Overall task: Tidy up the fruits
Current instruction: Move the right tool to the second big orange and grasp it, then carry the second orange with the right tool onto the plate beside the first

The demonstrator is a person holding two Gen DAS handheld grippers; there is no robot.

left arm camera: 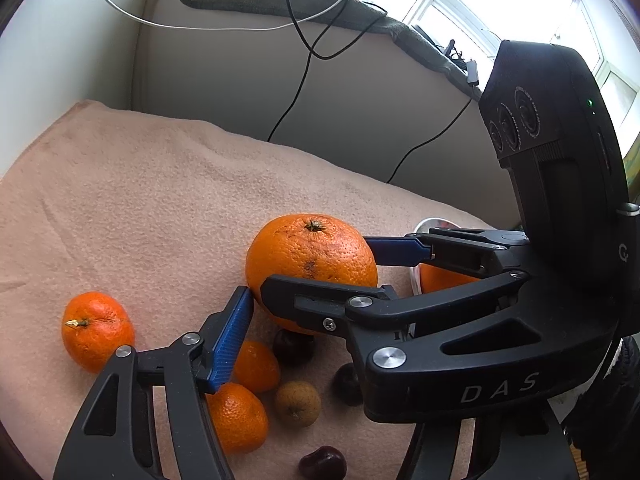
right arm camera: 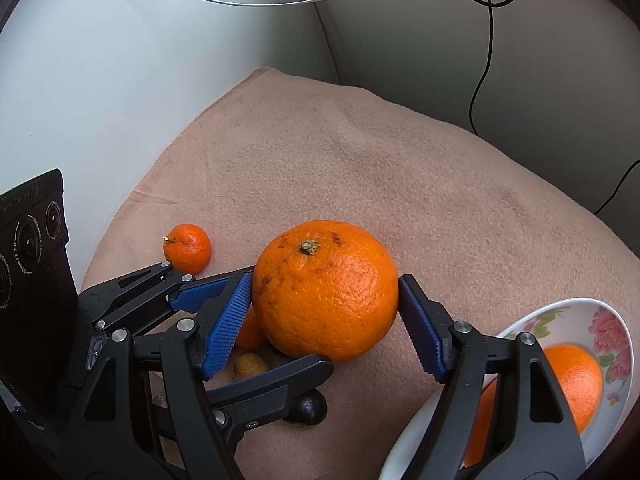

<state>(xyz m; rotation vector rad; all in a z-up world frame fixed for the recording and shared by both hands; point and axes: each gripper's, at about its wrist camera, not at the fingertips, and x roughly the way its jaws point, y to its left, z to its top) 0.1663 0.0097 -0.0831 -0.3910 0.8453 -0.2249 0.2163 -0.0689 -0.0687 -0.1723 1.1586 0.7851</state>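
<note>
Your right gripper (right arm camera: 325,320) pinches the large orange (right arm camera: 326,290) between its blue pads, stem up, above the pink cloth (right arm camera: 360,152). Your left gripper (right arm camera: 212,304) reaches in from nine o'clock; whether its fingers are spread is unclear. At five o'clock, the floral bowl (right arm camera: 600,320) holds another orange (right arm camera: 576,380). A mandarin (right arm camera: 188,248) sits at ten o'clock.

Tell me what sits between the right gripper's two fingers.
The big orange fills the right gripper: both blue pads touch its sides, seen in the right wrist view.
</note>
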